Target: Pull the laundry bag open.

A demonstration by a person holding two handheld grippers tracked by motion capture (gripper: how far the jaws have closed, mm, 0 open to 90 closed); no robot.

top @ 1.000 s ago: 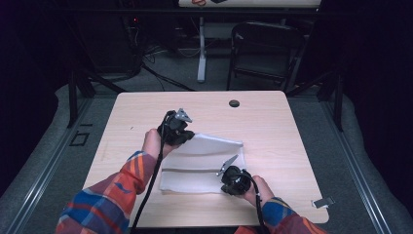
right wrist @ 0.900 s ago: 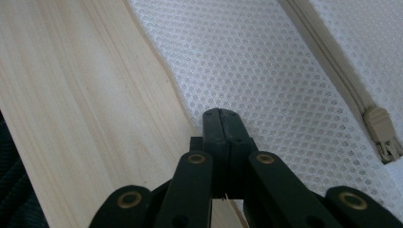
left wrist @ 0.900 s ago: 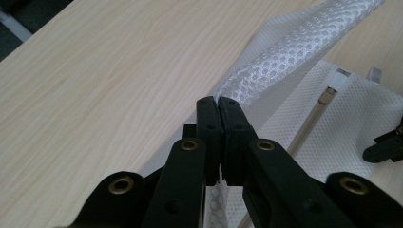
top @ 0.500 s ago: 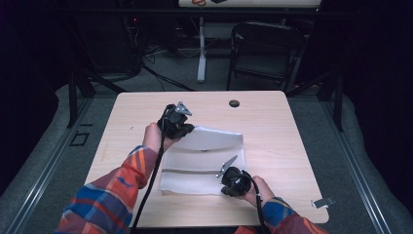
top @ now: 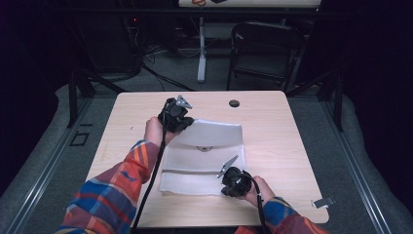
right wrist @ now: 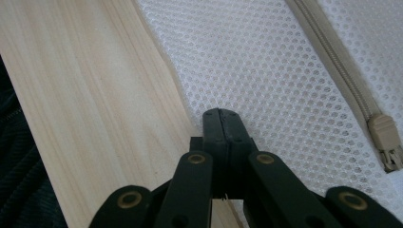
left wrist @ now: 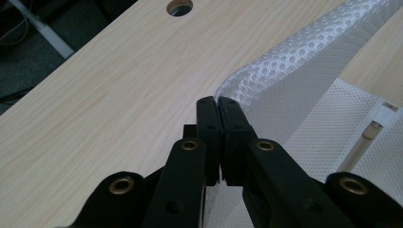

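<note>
1. The left gripper (left wrist: 219, 105) has its jaws pinched on a raised fold of the white mesh bag (left wrist: 304, 85).
2. The right gripper (right wrist: 222, 115) is clamped on the bag's near edge.
3. The bag lies mid-surface (top: 272, 122), its far part lifted; a beige zipper (right wrist: 332, 57) crosses it.

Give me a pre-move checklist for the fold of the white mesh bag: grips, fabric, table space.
1. Left gripper shut on the mesh bag's far corner: ok, fabric lifted off the table.
2. Right gripper jaws closed over the bag's near edge: ok; whether they pinch the fabric: cannot tell.
3. Zipper pull out of the right gripper's jaws: ok.
4. Table beyond the lifted fold free up to the cable hole: ok.
5. Cables clear of the bag: cannot tell.
</note>
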